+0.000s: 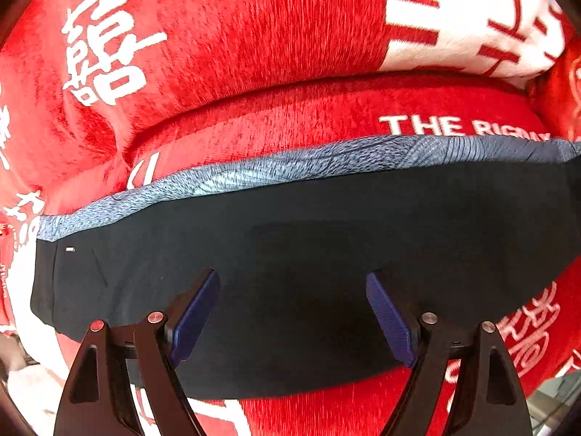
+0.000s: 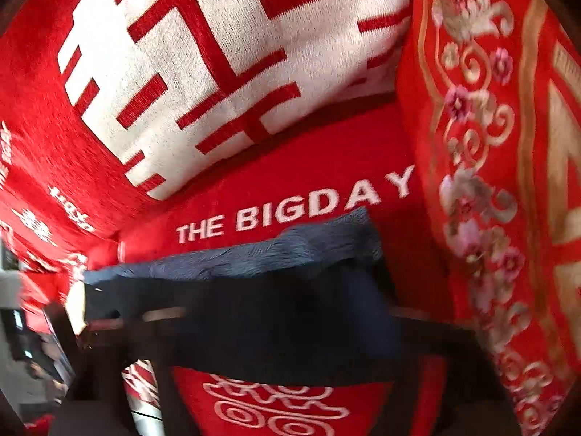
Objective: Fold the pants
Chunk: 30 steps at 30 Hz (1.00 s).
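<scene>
The dark navy pants [image 1: 290,254] lie folded into a wide flat band on a red plush cover [image 1: 254,36] with white printed characters. Along the far edge of the pants there is a strip of lighter blue-grey fabric [image 1: 254,170]. Behind it, the words "THE RIGHT" can be partly read on the red seat, and the red backrest rises further back.

The left gripper [image 1: 292,312] is over the near part of the pants and points forward and a little downward toward the cloth. Its two fingers with blue ribbed pads [image 1: 194,318] are spread wide apart, and nothing is between them. I cannot tell if the tips touch the fabric.

In the right wrist view the picture is strongly blurred. The pants [image 2: 254,312] cross the lower middle of the view, with the grey-blue strip on the far side and "THE BIGDAY" on the red seat just behind. At the right stands a red cushion [image 2: 490,181] with gold and pink flower embroidery. The right gripper [image 2: 287,356] appears only as dark smeared shapes at the bottom, so I cannot tell whether its fingers are apart or together, or if they hold the cloth.
</scene>
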Motion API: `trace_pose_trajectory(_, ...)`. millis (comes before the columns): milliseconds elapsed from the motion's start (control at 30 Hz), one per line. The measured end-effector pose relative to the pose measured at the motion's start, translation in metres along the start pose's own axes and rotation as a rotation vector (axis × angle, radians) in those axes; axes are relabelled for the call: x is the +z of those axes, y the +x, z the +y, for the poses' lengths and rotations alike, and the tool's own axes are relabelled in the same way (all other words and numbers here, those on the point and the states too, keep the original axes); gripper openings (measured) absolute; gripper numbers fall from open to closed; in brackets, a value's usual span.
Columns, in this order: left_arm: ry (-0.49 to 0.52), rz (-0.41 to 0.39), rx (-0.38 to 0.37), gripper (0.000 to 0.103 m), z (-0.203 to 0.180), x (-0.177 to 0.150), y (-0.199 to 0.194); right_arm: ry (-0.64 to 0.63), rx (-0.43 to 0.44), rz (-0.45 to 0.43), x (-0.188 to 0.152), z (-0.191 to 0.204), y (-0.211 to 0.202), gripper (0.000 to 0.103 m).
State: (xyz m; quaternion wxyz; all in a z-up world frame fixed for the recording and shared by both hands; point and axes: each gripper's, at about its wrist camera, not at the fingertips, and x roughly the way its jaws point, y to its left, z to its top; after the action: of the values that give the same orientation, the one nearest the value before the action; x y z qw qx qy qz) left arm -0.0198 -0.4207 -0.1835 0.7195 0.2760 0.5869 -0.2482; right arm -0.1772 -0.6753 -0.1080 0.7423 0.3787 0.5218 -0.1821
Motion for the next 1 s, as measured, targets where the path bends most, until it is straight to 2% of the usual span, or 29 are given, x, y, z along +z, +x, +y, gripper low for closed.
trace_pose_trajectory(67,0.001,0.019,0.015,0.084,-0.001,0.002,0.010,-0.017,-0.010,-0.038,-0.002,0.000,-0.014,0.093)
trace_pose_trajectory(167,-0.015,0.039,0.026,0.084,0.001,0.005,0.018,0.013,0.033,-0.084,-0.010,-0.006,-0.031,0.090)
trace_pose_trajectory(233,-0.018,0.037,0.027,0.084,0.001,0.008,0.018,0.046,-0.006,-0.046,-0.028,-0.012,-0.026,0.074)
trace_pose_trajectory(267,-0.017,0.034,0.027,0.084,0.000,0.010,0.017,0.076,-0.043,0.007,-0.042,-0.016,-0.017,0.069)
trace_pose_trajectory(333,-0.012,0.027,0.029,0.084,-0.003,0.014,0.018,0.144,-0.050,0.078,-0.064,-0.027,0.001,0.055)
trace_pose_trajectory(433,-0.007,0.033,0.033,0.084,-0.007,0.016,0.023,0.273,-0.025,0.125,-0.089,-0.048,0.025,0.052)
trace_pose_trajectory(500,-0.005,0.037,0.040,0.084,-0.009,0.016,0.028,0.338,0.003,0.064,-0.089,-0.059,0.031,0.052)
trace_pose_trajectory(567,-0.012,0.044,0.038,0.084,-0.008,0.017,0.030,0.354,-0.018,0.010,-0.078,-0.065,0.030,0.031)
trace_pose_trajectory(600,-0.019,0.044,0.035,0.084,-0.007,0.017,0.029,0.349,-0.019,-0.007,-0.074,-0.064,0.027,0.014)
trace_pose_trajectory(700,-0.007,0.028,0.030,0.084,-0.009,0.017,0.021,0.257,-0.047,-0.059,-0.065,-0.049,0.015,0.014)
trace_pose_trajectory(767,0.009,0.041,0.045,0.084,-0.013,0.015,0.026,0.237,-0.116,0.005,-0.067,-0.051,0.028,0.014)
trace_pose_trajectory(833,0.006,0.041,0.049,0.084,-0.014,0.013,0.029,0.322,-0.106,0.074,-0.075,-0.067,0.042,0.025)
trace_pose_trajectory(867,0.003,0.045,0.047,0.084,-0.013,0.014,0.028,0.380,-0.074,0.070,-0.080,-0.073,0.040,0.025)
trace_pose_trajectory(900,0.002,0.052,0.041,0.084,-0.012,0.014,0.027,0.398,-0.080,0.056,-0.083,-0.074,0.033,0.028)
trace_pose_trajectory(967,-0.003,0.047,0.035,0.084,-0.007,0.015,0.022,0.331,-0.126,0.009,-0.086,-0.060,0.016,0.029)
trace_pose_trajectory(1000,-0.004,0.036,0.039,0.084,-0.006,0.016,0.019,0.269,-0.121,-0.032,-0.085,-0.048,0.005,0.029)
